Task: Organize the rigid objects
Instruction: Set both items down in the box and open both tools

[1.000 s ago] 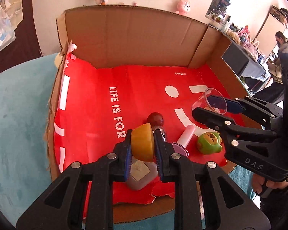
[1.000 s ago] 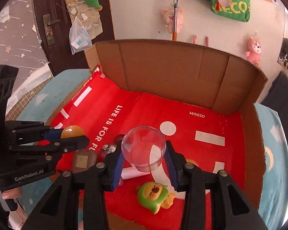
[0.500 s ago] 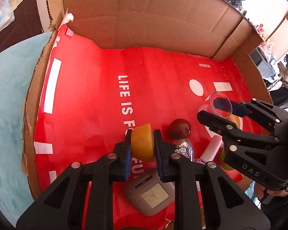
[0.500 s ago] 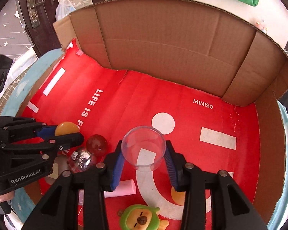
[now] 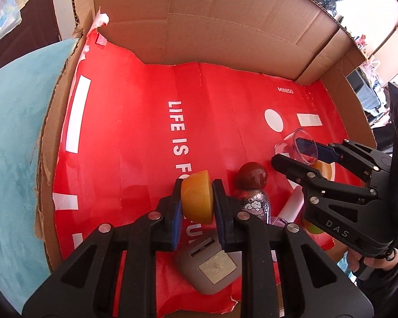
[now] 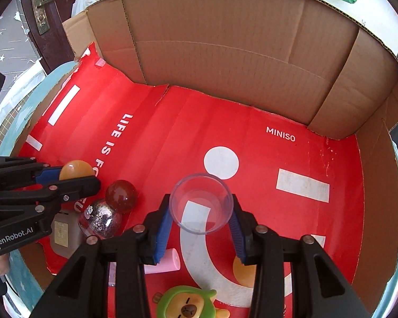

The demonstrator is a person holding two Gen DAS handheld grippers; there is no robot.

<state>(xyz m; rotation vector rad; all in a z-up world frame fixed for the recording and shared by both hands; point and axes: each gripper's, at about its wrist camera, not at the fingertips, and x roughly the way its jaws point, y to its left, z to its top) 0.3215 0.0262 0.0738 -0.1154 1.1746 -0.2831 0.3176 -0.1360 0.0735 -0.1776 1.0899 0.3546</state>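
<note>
The left gripper (image 5: 197,202) clenches an orange half-sphere (image 5: 197,201) between its blue pads, above the red liner (image 5: 124,137) of the cardboard box (image 6: 225,53). The right gripper (image 6: 201,221) grasps a clear plastic cup (image 6: 201,206) by its sides, mouth toward the camera. In the left wrist view, a dark red ball (image 5: 252,176) lies at about two o'clock from the half-sphere, touching a glitter bottle (image 5: 254,204) below it

Red liner (image 5: 135,137) ahead and left of left gripper (image 5: 197,202) bare up to cardboard wall (image 5: 225,26). Just right: brown ball (image 5: 252,176), glitter bottle (image 5: 254,202), right gripper (image 5: 299,151). Grey case (image 5: 209,267) below the jaws.
</note>
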